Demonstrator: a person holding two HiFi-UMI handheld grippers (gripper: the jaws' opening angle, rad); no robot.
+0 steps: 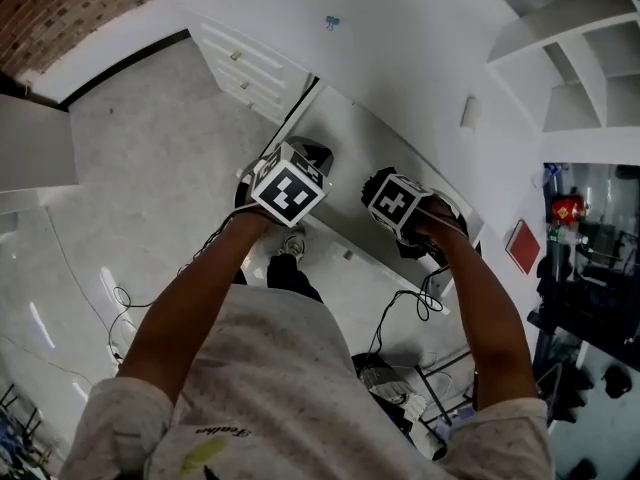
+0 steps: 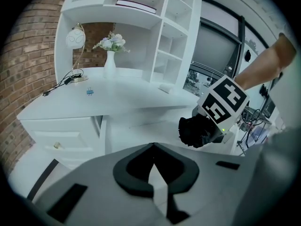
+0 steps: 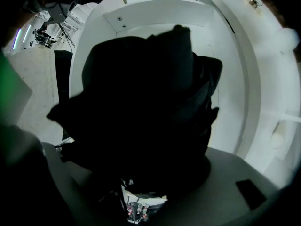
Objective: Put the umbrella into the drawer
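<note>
Both forearms are held stretched forward, side by side, below the white surface. The right tongs are clenched on the folded black umbrella, which is held over the open white drawer. The left tongs are pressed together with nothing between them and are kept just beside the right ones, pointed toward the surface.

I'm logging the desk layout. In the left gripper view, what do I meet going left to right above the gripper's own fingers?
Globe lamp → vase of flowers → black umbrella
</note>
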